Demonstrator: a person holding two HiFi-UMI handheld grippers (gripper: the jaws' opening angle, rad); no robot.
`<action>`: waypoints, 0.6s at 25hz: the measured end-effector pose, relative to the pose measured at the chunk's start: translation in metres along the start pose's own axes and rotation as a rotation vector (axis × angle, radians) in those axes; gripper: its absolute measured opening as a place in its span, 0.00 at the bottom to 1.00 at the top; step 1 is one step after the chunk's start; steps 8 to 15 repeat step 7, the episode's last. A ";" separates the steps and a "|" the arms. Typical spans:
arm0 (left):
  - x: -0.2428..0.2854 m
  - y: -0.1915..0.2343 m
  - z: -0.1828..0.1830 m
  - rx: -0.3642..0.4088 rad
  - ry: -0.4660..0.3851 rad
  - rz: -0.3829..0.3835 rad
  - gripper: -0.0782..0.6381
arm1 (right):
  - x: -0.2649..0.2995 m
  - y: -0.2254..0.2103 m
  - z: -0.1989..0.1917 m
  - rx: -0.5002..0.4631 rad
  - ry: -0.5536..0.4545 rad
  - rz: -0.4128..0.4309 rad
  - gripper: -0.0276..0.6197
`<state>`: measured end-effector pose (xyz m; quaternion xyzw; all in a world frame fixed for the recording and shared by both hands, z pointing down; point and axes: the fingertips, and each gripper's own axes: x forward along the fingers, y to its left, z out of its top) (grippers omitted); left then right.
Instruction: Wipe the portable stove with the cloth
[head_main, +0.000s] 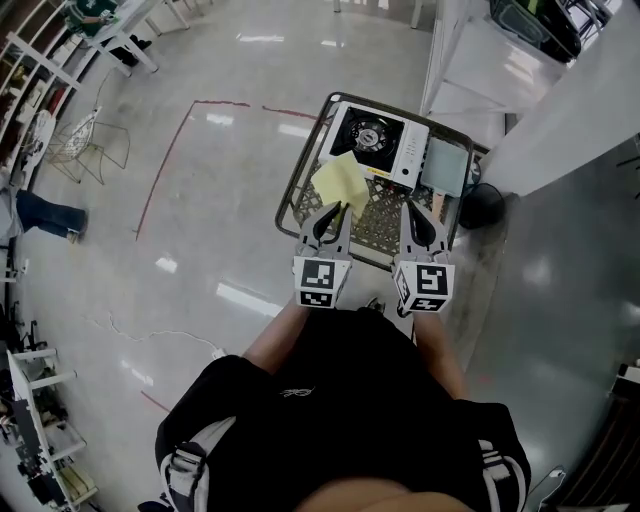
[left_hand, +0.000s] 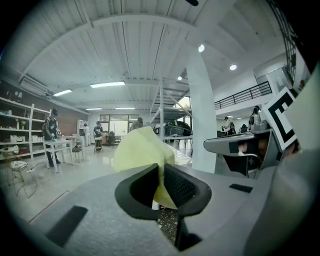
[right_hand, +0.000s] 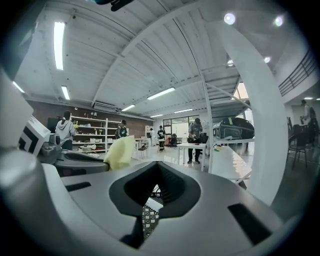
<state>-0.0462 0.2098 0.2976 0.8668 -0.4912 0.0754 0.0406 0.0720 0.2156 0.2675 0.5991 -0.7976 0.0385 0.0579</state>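
Pinching cloth (left_hand: 142, 150), left jaws; stove (head_main: 392, 150) head view only.

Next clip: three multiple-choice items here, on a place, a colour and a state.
1. Where does the white portable stove stand? A on the floor; B on the metal wire-mesh table; C on a wooden shelf.
2. What colour is the soft cloth in the left tool? A blue; B red; C pale yellow.
3. How does the right tool stand? A shut, empty; B shut on the cloth; C wide open.
Answers: B: it sits on the mesh. C: the left gripper view shows yellow. A: its jaws meet, nothing between.
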 end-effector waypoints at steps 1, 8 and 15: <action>0.000 0.001 0.000 -0.002 -0.002 -0.001 0.18 | 0.001 0.001 0.000 -0.003 0.000 0.000 0.05; -0.002 0.004 -0.004 -0.006 0.000 -0.007 0.18 | 0.003 0.010 -0.003 -0.020 0.017 0.008 0.05; -0.002 0.004 -0.004 -0.006 0.000 -0.007 0.18 | 0.003 0.010 -0.003 -0.020 0.017 0.008 0.05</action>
